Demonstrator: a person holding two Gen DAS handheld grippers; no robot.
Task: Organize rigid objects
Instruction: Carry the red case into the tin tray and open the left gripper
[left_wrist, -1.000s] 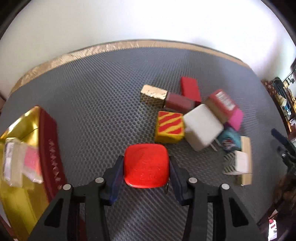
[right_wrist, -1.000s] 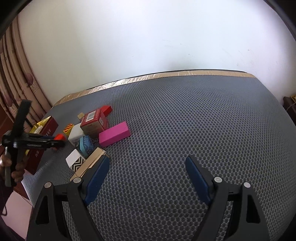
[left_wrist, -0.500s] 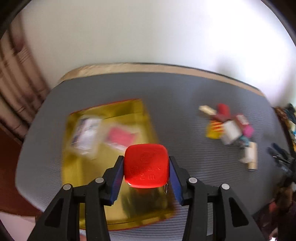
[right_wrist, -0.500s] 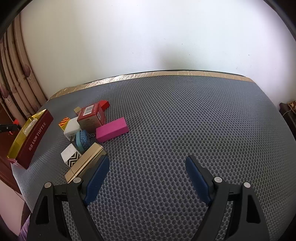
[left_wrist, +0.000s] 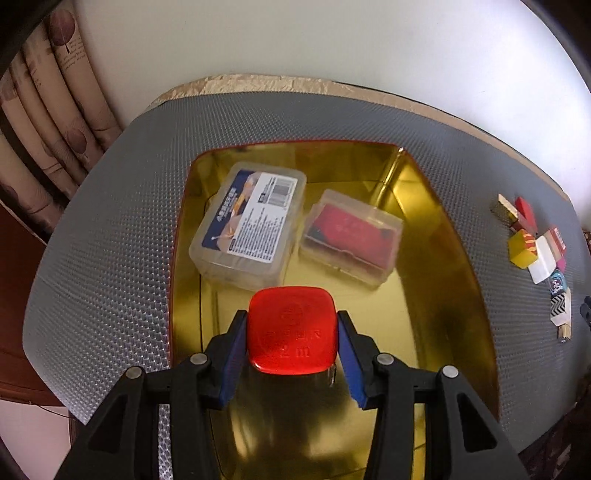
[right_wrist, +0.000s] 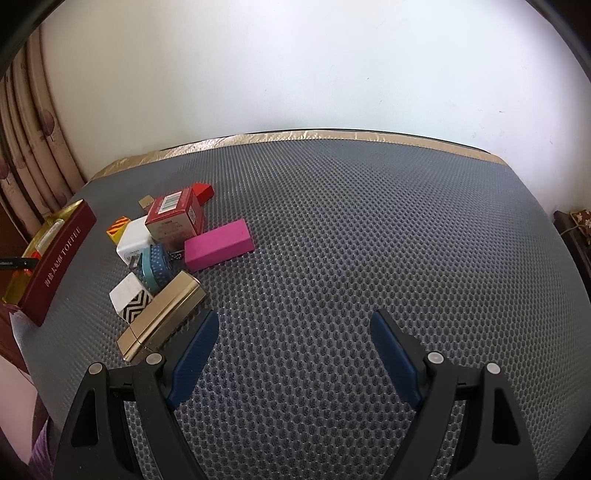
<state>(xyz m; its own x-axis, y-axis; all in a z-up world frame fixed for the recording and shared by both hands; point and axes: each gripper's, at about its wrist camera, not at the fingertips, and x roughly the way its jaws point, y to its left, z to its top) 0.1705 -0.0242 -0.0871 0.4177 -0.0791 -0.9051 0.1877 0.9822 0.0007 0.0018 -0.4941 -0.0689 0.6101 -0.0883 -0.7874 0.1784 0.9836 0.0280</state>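
My left gripper (left_wrist: 291, 332) is shut on a red square tape measure (left_wrist: 291, 328) and holds it above the open gold tin (left_wrist: 454, 258). Two clear plastic boxes lie in the tin: one with a printed label (left_wrist: 251, 221), one with red contents (left_wrist: 351, 238). My right gripper (right_wrist: 293, 354) is open and empty over the grey mat, just right of a gold bar-shaped box (right_wrist: 162, 314). A pile of small boxes lies left of it: pink (right_wrist: 218, 245), red (right_wrist: 175, 216), white (right_wrist: 135, 236), a blue tape roll (right_wrist: 155, 266).
The tin (right_wrist: 55, 251) shows at the far left of the right wrist view, dark red outside. The box pile (left_wrist: 535, 251) sits right of the tin. A wall stands behind the mat (right_wrist: 369, 240); curtains (left_wrist: 44, 110) hang at left.
My left gripper has carried the tape measure left, away from the box pile, to above the tin's inside. The right gripper has barely moved.
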